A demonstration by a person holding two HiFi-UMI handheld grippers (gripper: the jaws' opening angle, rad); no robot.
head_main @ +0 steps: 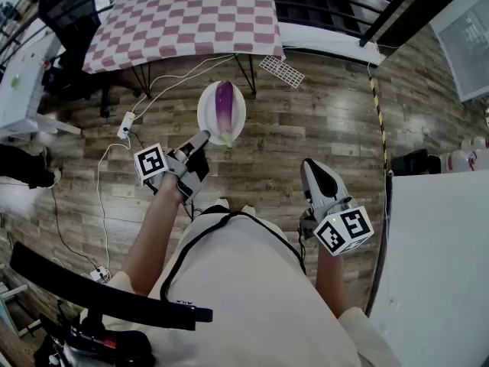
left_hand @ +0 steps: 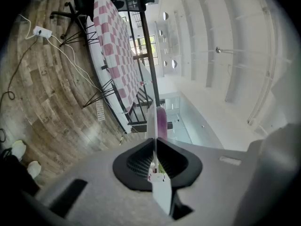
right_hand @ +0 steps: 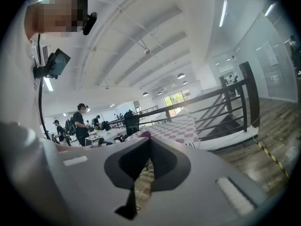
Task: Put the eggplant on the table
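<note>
The checkered bench (head_main: 183, 21) stands just ahead of a white plate (head_main: 208, 117) held over the floor. The eggplant (head_main: 224, 105) lies on that plate, just past the left tool (head_main: 200, 140), which is clamped on the plate's near rim. The right tool (head_main: 309, 167) is closed on nothing.

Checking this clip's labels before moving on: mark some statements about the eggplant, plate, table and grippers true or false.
1. The eggplant lies on a white plate. True.
2. The left gripper is shut on the plate's rim. True.
3. The plate rests on the checkered table. False: it is held over the wooden floor, short of the table.
4. The right gripper grips the eggplant. False: it is shut on nothing, away from the plate.
5. The table has a plain blue cloth. False: the cloth is red-and-white checked.
</note>
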